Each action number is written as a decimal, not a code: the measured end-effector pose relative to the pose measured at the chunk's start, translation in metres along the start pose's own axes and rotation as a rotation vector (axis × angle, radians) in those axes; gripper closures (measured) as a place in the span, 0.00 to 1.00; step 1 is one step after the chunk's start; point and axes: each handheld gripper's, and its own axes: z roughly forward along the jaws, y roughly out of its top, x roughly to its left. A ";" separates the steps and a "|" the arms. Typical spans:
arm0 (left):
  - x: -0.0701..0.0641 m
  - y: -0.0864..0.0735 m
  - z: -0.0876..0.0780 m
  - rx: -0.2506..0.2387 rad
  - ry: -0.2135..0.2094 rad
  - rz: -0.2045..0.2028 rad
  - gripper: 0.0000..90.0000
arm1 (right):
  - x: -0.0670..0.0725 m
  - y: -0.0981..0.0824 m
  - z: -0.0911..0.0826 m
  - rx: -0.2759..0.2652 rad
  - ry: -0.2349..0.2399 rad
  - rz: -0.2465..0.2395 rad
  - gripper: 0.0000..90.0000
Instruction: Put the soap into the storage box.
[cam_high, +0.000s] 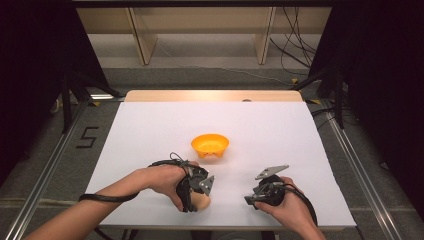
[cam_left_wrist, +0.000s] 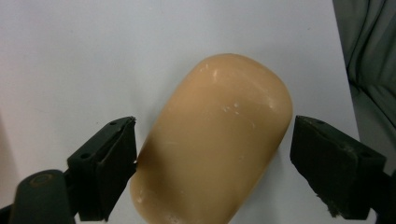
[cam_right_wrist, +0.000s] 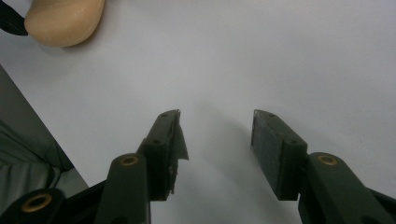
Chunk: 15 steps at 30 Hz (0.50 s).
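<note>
Tan soap bar (cam_left_wrist: 215, 140) between parted left gripper (cam_left_wrist: 212, 161), orange bowl (cam_high: 210, 144) beyond

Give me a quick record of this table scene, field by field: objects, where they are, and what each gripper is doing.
surface: white table
bowl: orange bowl, upright, near table centre, apart from both grippers
tan object: smooth tan rounded block, lying near the front edge
left gripper: left gripper, open, fingers either side of the block, not clamped
right gripper: right gripper, open, holding nothing, over bare table
</note>
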 end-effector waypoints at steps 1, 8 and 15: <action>0.000 0.000 0.001 0.001 -0.008 -0.016 0.16 | 0.000 0.000 0.000 -0.002 0.001 -0.004 0.58; 0.003 0.001 0.005 0.052 -0.022 -0.024 0.16 | 0.000 0.000 0.000 -0.003 0.001 -0.001 0.58; 0.004 0.001 0.007 0.062 -0.030 -0.032 0.16 | 0.000 0.001 0.001 0.010 -0.001 0.002 0.58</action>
